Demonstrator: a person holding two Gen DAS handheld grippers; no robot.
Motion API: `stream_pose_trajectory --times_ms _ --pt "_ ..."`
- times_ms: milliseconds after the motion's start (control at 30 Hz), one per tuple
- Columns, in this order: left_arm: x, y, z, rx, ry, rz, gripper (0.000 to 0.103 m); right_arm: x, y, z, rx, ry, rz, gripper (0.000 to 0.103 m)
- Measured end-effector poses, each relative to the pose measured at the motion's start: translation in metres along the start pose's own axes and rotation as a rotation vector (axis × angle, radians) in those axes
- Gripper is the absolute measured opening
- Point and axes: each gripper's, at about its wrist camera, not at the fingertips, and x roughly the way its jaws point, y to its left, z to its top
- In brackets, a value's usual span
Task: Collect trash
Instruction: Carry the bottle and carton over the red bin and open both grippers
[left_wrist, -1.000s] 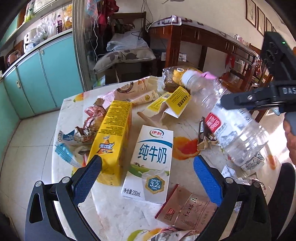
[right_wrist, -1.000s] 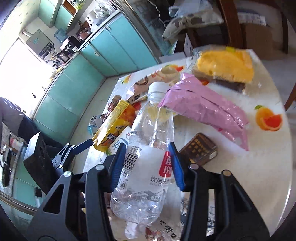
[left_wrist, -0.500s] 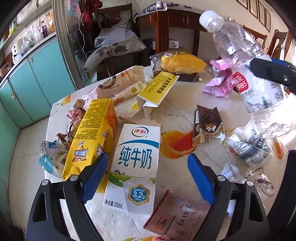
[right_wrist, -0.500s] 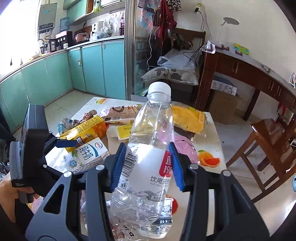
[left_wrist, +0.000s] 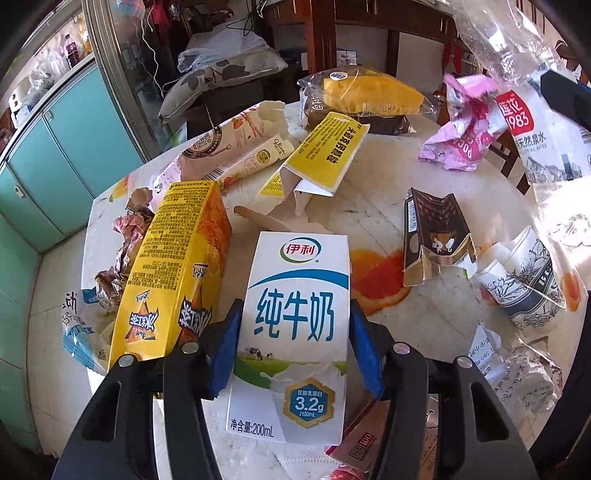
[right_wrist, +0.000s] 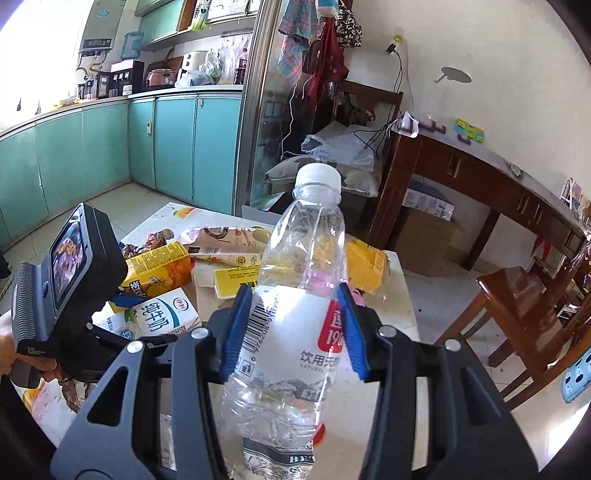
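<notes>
The left gripper (left_wrist: 295, 350) has its blue pads pressed against both sides of the white milk carton (left_wrist: 295, 325), which lies on the littered table (left_wrist: 424, 321). The right gripper (right_wrist: 291, 328) clamps the clear plastic bottle (right_wrist: 295, 306), upright above the table.

A round table (left_wrist: 436, 306) with a pale marbled top printed with orange slices is strewn with litter. On it are seen a white milk carton (left_wrist: 295, 332), a yellow juice carton (left_wrist: 173, 273) just beside it, a torn yellow box (left_wrist: 325, 155), a flattened brown box (left_wrist: 432, 236), a paper cup (left_wrist: 524, 288) on its side, a pink wrapper (left_wrist: 461, 129) and a bagged yellow cake (left_wrist: 365, 96).
</notes>
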Motion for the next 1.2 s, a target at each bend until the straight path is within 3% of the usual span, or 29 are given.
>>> stream_pose_trajectory --times_ms 433,733,833,967,1200 --pt "-0.056 -0.011 0.000 0.058 -0.197 0.122 0.050 0.004 0.001 -0.012 0.010 0.030 -0.035 0.046" --pt "-0.097 0.001 -0.004 0.032 -0.317 0.123 0.050 -0.003 0.025 -0.002 -0.032 0.012 -0.029 0.046" --pt "-0.112 0.029 -0.014 -0.061 -0.357 0.099 0.050 -0.007 0.036 0.009 -0.031 -0.004 0.036 0.046" --pt "-0.122 0.078 -0.035 -0.175 -0.374 0.132 0.050 -0.006 0.055 0.029 0.006 0.006 0.193 0.046" --pt "-0.102 0.178 -0.090 -0.418 -0.296 0.195 0.050 0.023 0.129 0.059 0.063 0.108 0.527 0.046"
